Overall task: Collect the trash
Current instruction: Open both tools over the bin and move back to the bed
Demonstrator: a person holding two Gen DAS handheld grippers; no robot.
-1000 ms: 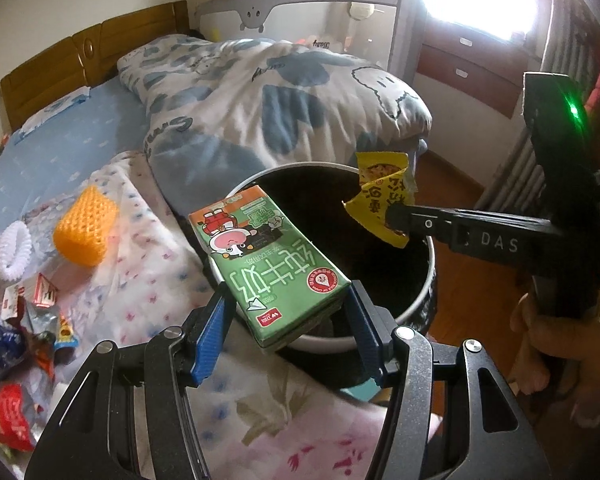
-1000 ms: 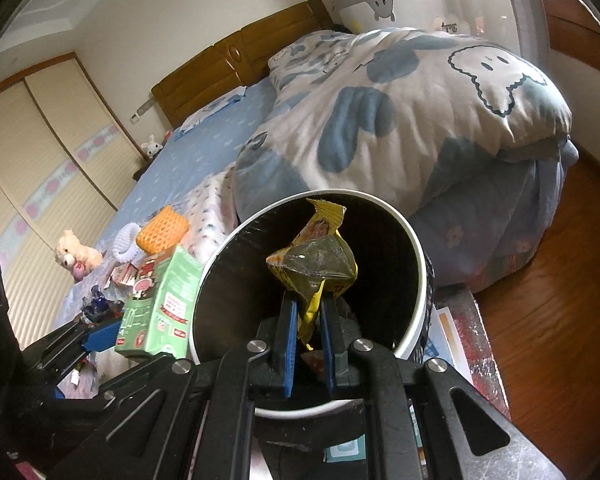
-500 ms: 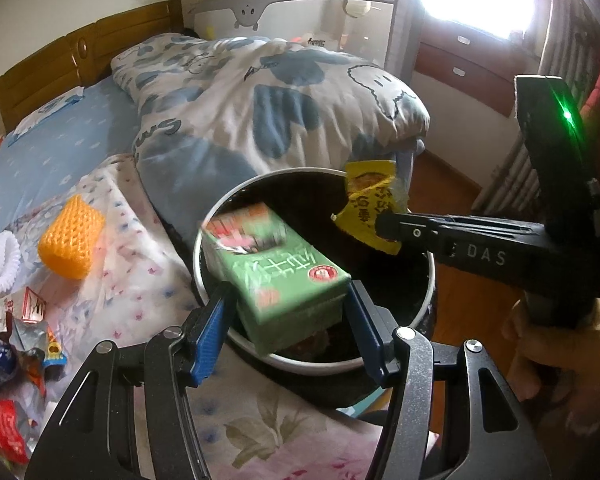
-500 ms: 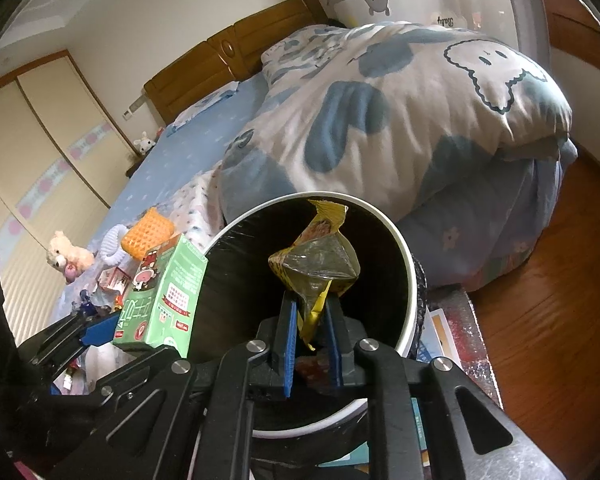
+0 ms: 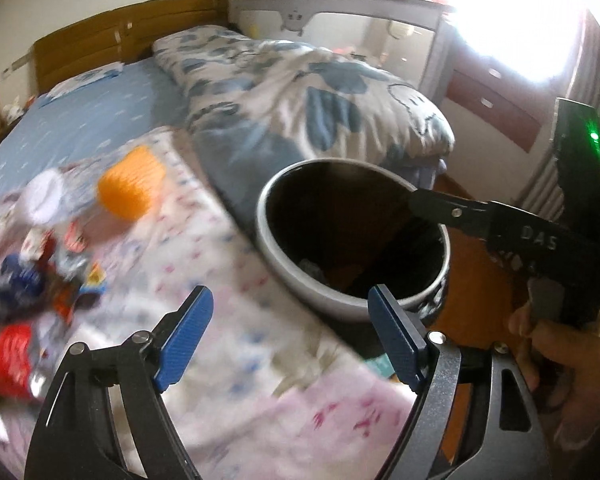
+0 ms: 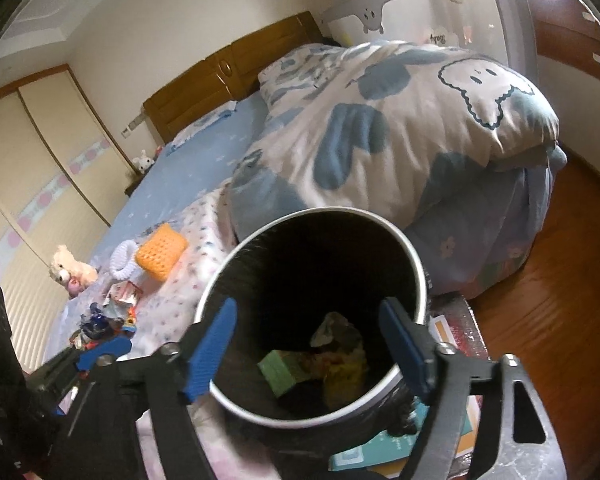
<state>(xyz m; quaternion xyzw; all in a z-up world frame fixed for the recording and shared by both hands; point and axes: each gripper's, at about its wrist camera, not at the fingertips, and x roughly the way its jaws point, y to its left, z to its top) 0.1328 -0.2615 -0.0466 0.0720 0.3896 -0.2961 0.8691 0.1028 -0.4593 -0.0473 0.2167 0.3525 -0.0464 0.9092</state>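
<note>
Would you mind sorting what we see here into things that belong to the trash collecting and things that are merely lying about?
Part of the job:
- trash bin
- green carton and yellow wrapper, both inside the bin
- wrapper pile on the bed

Just lying about:
- orange sponge
- white hair tie
- duvet
- plush toy

The mouth of the round black bin with a pale rim (image 6: 418,276) gapes unobstructed above a green carton (image 6: 278,370) and crumpled wrappers (image 6: 340,336) lying low inside. The folded blue-and-white cloud-print quilt (image 6: 400,120) crowds its far side. The right claw (image 6: 308,344) hangs over the opening, jaws opening with nothing between them.
</note>
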